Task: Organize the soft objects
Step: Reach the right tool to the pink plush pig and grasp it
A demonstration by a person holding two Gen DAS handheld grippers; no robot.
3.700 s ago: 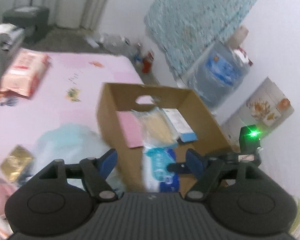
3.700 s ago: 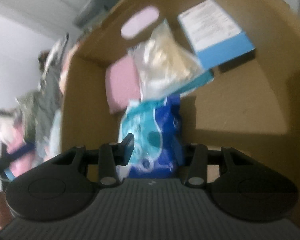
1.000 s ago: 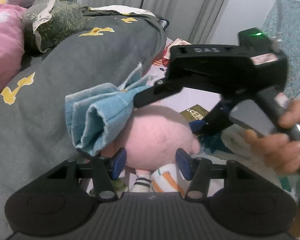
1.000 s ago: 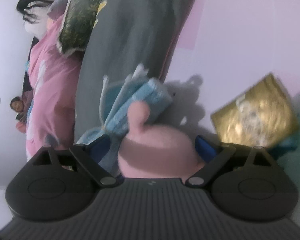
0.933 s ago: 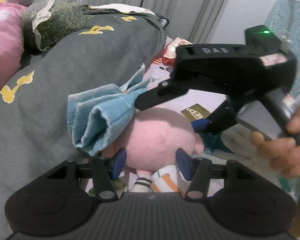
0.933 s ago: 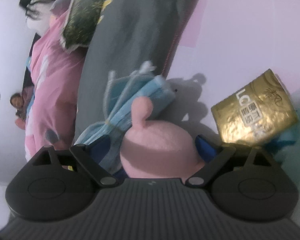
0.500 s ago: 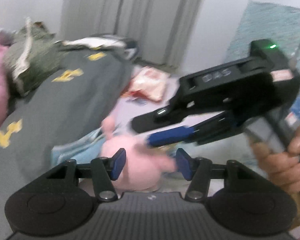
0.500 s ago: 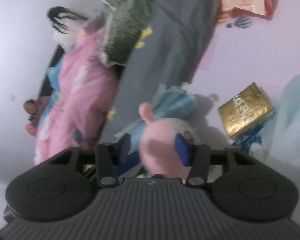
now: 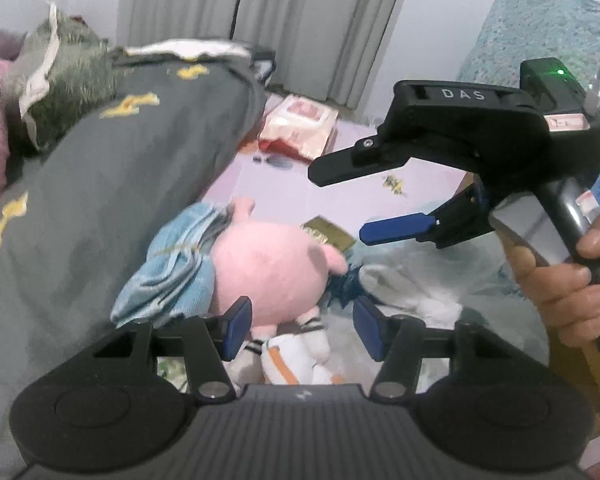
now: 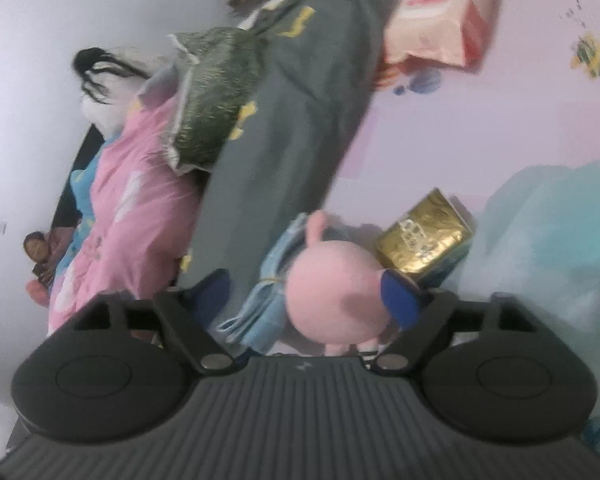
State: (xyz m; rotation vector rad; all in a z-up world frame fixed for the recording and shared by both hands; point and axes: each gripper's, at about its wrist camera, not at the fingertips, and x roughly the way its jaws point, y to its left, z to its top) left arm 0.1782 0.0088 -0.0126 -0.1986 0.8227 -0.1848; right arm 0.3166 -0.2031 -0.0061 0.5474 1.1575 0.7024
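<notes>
The left gripper (image 9: 298, 330) has its jaws partly apart, with nothing pressed between them; the pink plush toy (image 9: 274, 270) lies just beyond and partly between the blue pads, its striped legs nearest the camera. The right gripper (image 9: 364, 210), held in a hand (image 9: 568, 280), hangs above and to the right of the toy, its jaws opening wide and empty in the left wrist view. In the right wrist view the toy (image 10: 334, 292) sits in line with that gripper's (image 10: 312, 300) gap, though I cannot tell whether the pads touch it.

One folded blue towel (image 9: 172, 268) lies against the toy's left side, both resting on the pink bed sheet (image 9: 332, 196). One gold packet (image 9: 330, 234) lies just behind the toy, and one pink-and-white pack (image 9: 300, 128) lies farther back, well apart. A grey blanket (image 9: 112, 200) with yellow marks rises close on the left, hemming in the towel. A pale blue plastic bag (image 10: 556, 240) lies to the right.
</notes>
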